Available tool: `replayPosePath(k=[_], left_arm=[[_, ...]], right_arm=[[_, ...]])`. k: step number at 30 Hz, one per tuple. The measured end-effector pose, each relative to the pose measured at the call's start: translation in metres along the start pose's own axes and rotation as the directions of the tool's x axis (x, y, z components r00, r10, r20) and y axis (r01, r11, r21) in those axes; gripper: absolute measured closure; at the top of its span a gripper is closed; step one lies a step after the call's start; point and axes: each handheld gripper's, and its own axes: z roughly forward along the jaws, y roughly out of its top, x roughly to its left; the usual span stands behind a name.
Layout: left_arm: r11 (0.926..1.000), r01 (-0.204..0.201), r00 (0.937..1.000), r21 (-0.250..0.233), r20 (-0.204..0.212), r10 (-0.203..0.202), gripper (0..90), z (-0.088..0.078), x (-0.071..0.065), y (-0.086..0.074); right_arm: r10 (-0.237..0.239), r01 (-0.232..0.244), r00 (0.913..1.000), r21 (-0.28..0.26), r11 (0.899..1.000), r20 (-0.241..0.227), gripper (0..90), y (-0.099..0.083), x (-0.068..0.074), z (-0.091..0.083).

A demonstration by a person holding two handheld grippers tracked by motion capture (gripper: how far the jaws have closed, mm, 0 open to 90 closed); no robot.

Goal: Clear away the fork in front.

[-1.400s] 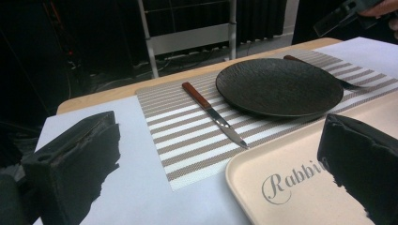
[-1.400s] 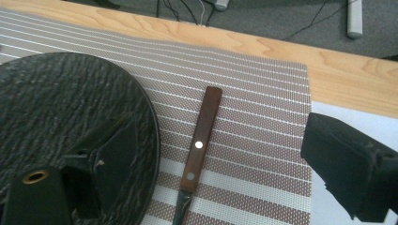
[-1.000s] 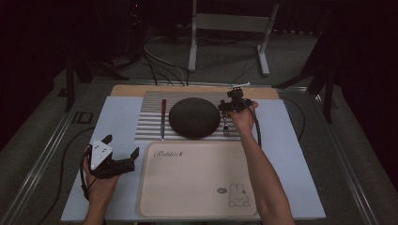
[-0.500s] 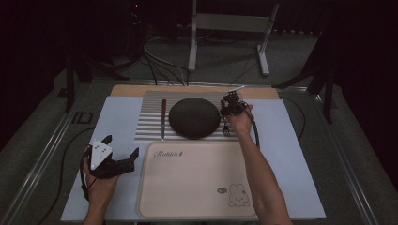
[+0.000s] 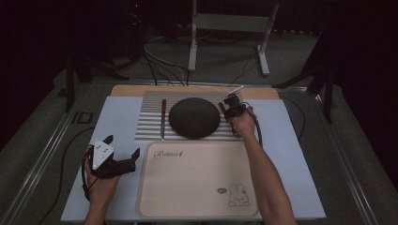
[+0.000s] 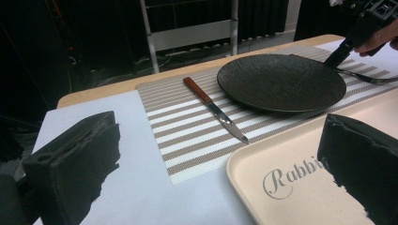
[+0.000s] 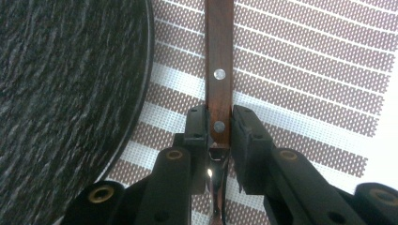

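A fork with a riveted wooden handle (image 7: 219, 47) lies on the striped placemat (image 7: 305, 70), just right of the black plate (image 7: 61, 93). My right gripper (image 7: 219, 126) points down at it, and its jaws have just been closing; they now press on both sides of the handle's end. In the high view the right gripper (image 5: 228, 111) stands at the plate's (image 5: 194, 117) right edge. My left gripper (image 5: 123, 146) rests open on the blue-grey mat at the near left, with nothing between its jaws. A wooden-handled knife (image 6: 213, 108) lies left of the plate (image 6: 281, 82).
A beige tray (image 5: 197, 178) with a rabbit drawing lies in front of the placemat (image 5: 150, 112). A metal stand (image 5: 192, 42) and cables sit on the floor beyond the table. The left gripper view shows the tray's corner (image 6: 291, 187) between its jaws.
The right gripper has sunk slightly beside the plate's right edge and closed on the fork handle. The left gripper has stayed put.
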Motion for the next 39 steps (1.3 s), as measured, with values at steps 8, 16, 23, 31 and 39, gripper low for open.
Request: replayPosePath(k=[8, 16, 23, 31, 39], left_arm=[[1.0000, 0.000, 1.0000, 0.001, 0.000, 0.000, 0.1, 0.000, 0.000, 0.000], [1.0000, -0.001, 1.0000, 0.006, 0.002, 0.001, 0.1, 0.001, 0.000, -0.001], [0.9999, -0.008, 1.0000, 0.011, 0.003, 0.008, 0.1, 0.002, -0.001, -0.001], [0.9998, -0.014, 0.9999, 0.014, 0.002, 0.014, 0.1, 0.003, -0.002, -0.001], [0.9996, -0.020, 0.9998, 0.020, 0.003, 0.020, 0.1, 0.004, -0.003, -0.001]], right_arm=[[-0.029, 0.029, 0.9996, 0.064, 0.998, 0.001, 77.5, 0.003, 0.002, -0.001], [-0.061, 0.061, 0.9980, 0.011, 0.998, 0.016, 78.4, -0.004, 0.004, -0.003], [-0.058, 0.058, 0.9983, -0.127, 0.990, -0.002, 78.4, -0.018, -0.006, -0.015], [-0.085, 0.073, 0.9960, -0.297, 0.952, -0.027, 78.4, -0.036, -0.013, -0.039], [-0.087, 0.061, 0.9953, -0.417, 0.907, -0.043, 78.4, -0.052, -0.016, -0.060]])
